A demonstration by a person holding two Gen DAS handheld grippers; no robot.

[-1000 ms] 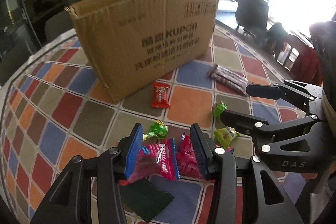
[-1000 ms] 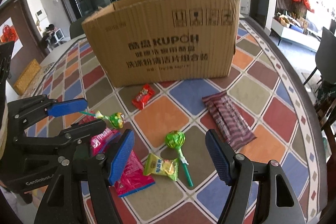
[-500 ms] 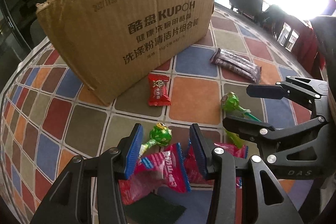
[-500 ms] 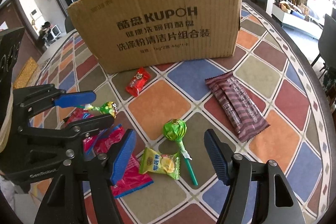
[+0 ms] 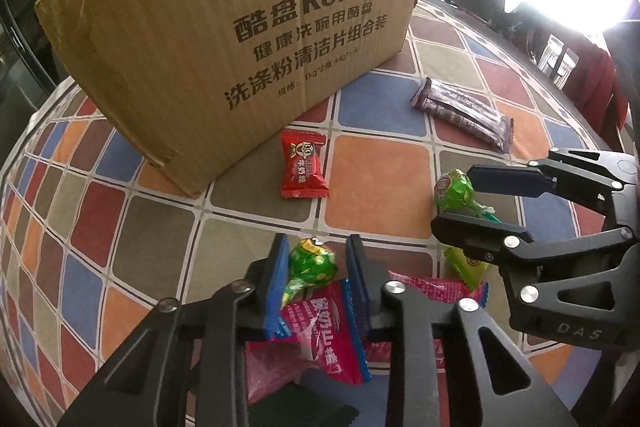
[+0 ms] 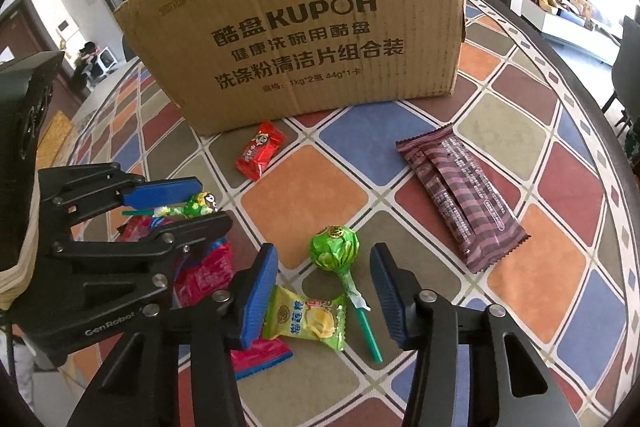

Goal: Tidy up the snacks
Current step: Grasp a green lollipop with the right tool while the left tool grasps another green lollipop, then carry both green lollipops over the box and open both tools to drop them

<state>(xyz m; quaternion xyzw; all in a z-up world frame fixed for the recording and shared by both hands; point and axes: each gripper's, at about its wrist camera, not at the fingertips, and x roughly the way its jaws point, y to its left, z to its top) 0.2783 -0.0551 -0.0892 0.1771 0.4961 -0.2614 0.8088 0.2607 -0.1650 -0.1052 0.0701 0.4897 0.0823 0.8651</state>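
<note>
My left gripper (image 5: 318, 267) is open around a green lollipop (image 5: 310, 267) that lies over pink snack packets (image 5: 320, 331); it also shows in the right wrist view (image 6: 188, 201). My right gripper (image 6: 324, 287) is open around a second green lollipop (image 6: 336, 251), with a yellow-green candy (image 6: 308, 319) just below the left finger. A red candy (image 5: 302, 165) lies in front of the cardboard box (image 5: 240, 39). A purple striped bar (image 6: 460, 197) lies to the right.
The snacks lie on a round table with a coloured checkered cloth (image 6: 312, 187). The tall box stands at the back middle. The table edge (image 6: 592, 99) curves on the right, with chairs and room furniture beyond. A dark green patch (image 5: 304, 407) lies under my left gripper.
Both grippers have moved forward and lower towards the table. Each lollipop head now sits between a gripper's fingers. Both jaws have stayed open.
</note>
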